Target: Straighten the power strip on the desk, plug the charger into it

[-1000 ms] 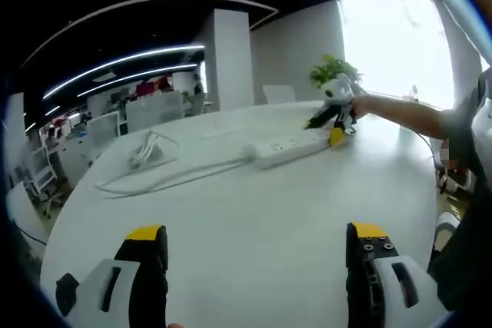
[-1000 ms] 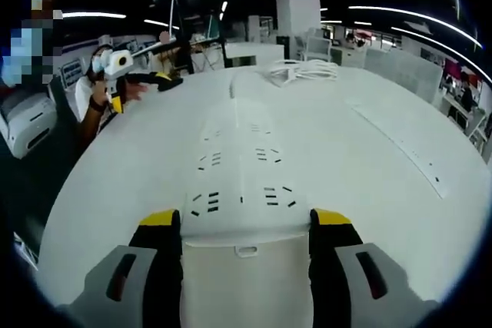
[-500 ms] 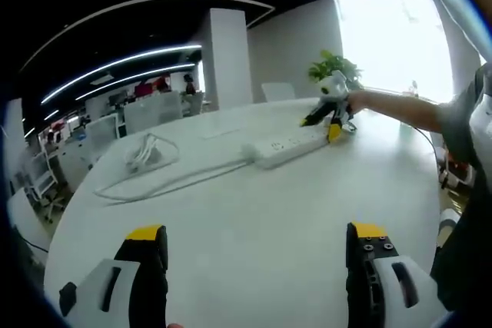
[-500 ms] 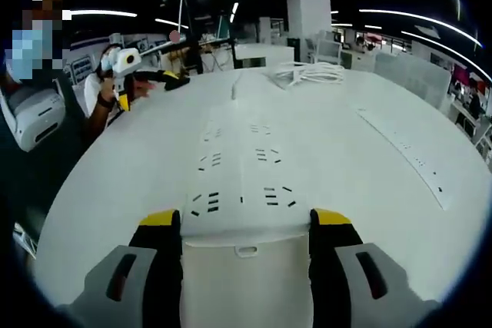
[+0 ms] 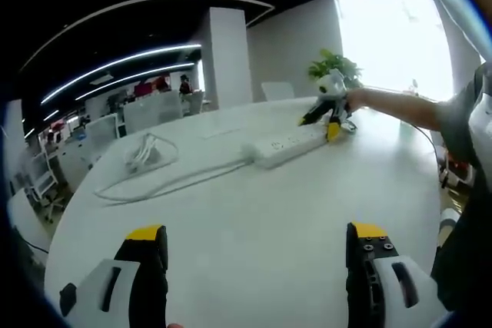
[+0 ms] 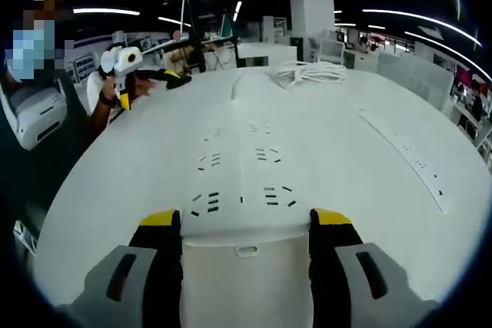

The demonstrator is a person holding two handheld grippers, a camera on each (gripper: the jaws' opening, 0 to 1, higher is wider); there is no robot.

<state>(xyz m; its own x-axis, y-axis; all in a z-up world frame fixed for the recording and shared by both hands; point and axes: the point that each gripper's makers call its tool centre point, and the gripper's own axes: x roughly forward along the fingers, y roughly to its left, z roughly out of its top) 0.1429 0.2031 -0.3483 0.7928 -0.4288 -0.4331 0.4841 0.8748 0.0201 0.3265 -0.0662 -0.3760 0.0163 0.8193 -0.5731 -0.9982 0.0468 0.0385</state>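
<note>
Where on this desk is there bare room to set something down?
Bare desk lies between the left tool and the power strip. The far side is crowded: right tool on the strip's end, strip cord, coiled charger cable.

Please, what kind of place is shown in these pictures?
Most likely an open-plan office. A large white desk carries a white power strip and a coiled cable. Behind it stand rows of office chairs, with long strip lights on a dark ceiling and a potted plant near a bright window.
</note>
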